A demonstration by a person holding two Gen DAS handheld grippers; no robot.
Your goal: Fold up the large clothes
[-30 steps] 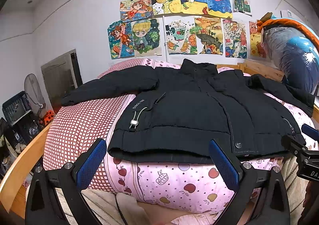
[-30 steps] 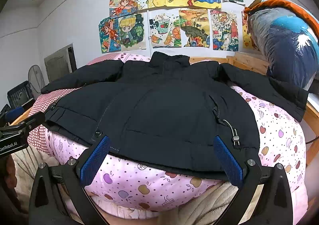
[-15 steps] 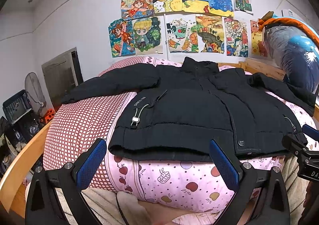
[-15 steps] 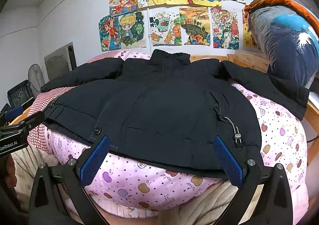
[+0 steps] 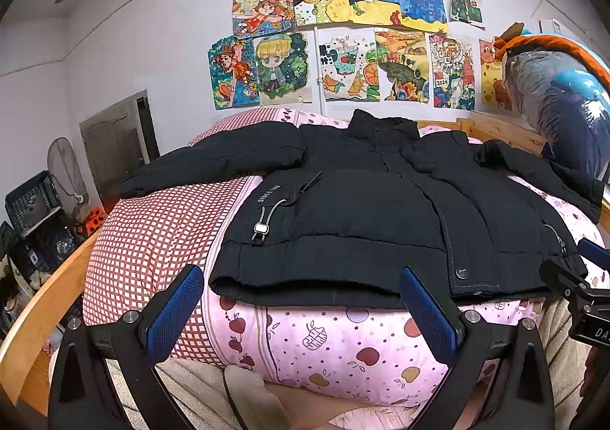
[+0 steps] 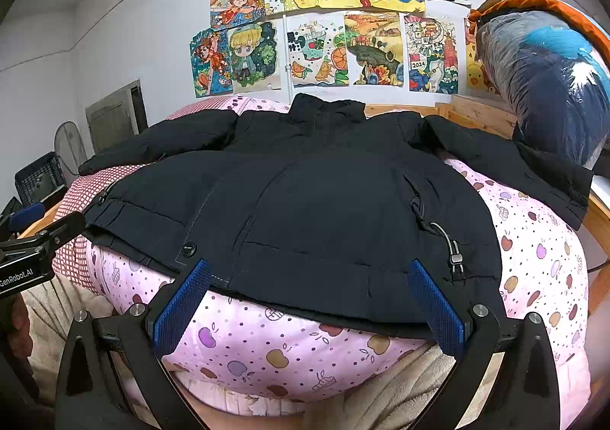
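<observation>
Left gripper (image 5: 301, 310): its blue-padded jaws are being held wide apart, with nothing between them, just short of the hem.
Right gripper (image 6: 309, 302): it is likewise being held spread and empty, its pads at the hem's edge.
Black padded jacket (image 5: 366, 208): it is being shown laid flat, front up, sleeves spread, collar toward the wall, directly ahead of both tools.
Surface: the jacket is being carried by a pink fruit-print quilt (image 5: 343, 338) beside a red checked quilt (image 5: 152, 235), within a wooden bed frame (image 5: 42, 311).
Room: colourful children's drawings (image 5: 343, 37) are being displayed on the white wall.
Left view only: the jacket's white lettering is being shown.
Right view only: the other gripper's printed label is being shown.
</observation>
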